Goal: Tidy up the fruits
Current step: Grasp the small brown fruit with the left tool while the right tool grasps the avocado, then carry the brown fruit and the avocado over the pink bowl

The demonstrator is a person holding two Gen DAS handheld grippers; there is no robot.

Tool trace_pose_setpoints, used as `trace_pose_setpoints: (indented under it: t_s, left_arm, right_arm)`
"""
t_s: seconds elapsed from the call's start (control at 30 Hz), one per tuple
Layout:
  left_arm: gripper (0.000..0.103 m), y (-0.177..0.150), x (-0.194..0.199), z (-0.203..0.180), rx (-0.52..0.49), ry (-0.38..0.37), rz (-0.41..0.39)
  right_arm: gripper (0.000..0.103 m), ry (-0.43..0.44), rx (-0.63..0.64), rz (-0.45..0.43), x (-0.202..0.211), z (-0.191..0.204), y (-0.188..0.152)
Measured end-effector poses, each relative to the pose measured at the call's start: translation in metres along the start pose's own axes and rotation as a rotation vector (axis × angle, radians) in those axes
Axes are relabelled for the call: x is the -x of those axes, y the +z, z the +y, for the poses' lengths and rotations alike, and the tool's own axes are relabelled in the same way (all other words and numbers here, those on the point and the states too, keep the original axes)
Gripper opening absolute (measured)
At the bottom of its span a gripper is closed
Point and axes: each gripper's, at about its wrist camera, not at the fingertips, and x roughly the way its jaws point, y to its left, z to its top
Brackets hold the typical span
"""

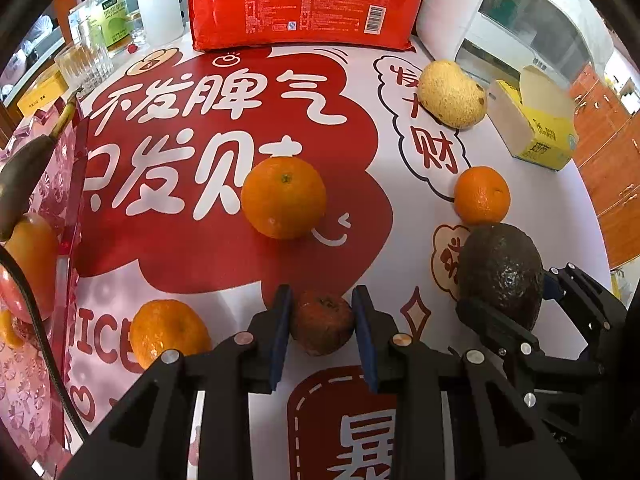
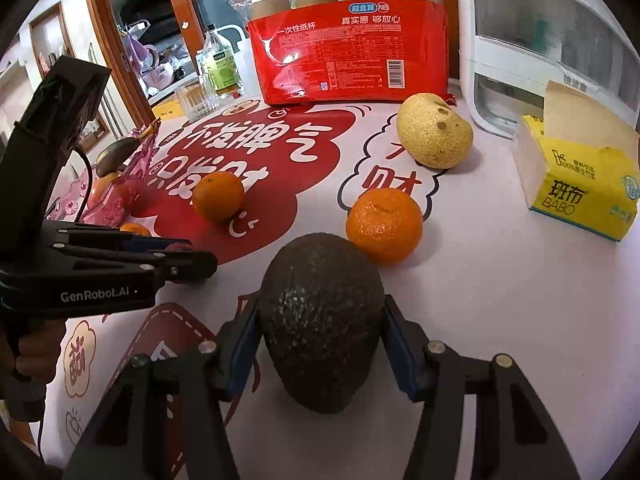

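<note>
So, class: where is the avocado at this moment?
The avocado sits low and central in the right wrist view, between the right gripper's blue pads, just in front of an orange on the printed tablecloth.

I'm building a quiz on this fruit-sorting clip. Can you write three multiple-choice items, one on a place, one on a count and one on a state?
1. Where is the yellow tissue box?
A. By the pink tray
B. At the table's right edge, near the white appliance
C. Behind the red cup pack

2. How many oranges lie loose on the tablecloth in the left wrist view?
A. One
B. Three
C. Five

3. What sits between the right gripper fingers?
A. A dark avocado
B. An orange
C. Nothing

Answers:
1 B: it stands right of the pale melon, below the white appliance.
2 B: one at centre, one at right, one at lower left.
3 A: the avocado fills the gap, with both pads against its sides.
</note>
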Motion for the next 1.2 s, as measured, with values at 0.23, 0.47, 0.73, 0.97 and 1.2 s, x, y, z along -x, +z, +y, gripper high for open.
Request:
trace_pose_setpoints:
  t_s: [0.23,0.47,0.73,0.97,1.2]
  left_arm:
    - [0.028,-0.01,0.028,-0.005,-0.002,-0.022,-0.036]
    - [0.028,-0.03,0.068,-0.009,-0.013,-0.066,-0.074]
    - [0.028,-0.064,0.128,-0.013,-0.064,-0.103,-0.131]
    - [0.028,-0.09,0.182,0.0,-0.092,-0.086,-0.212]
    - [0.028,-0.115,0.229,0.041,-0.029,-0.063,-0.287]
  right_arm:
    - [0.057,0.004,-0.085,0.063,0.009,-0.001,-0.007]
    - [0.057,0.006,-0.204,0.124,0.031,0.006,-0.033]
    - [0.057,-0.032,-0.273,0.104,0.082,0.028,-0.06]
    - [0.057,-0.049,-0.293,0.021,0.117,0.056,-0.06]
    - [0.057,-0.024,-0.235,-0.008,0.13,0.098,-0.055]
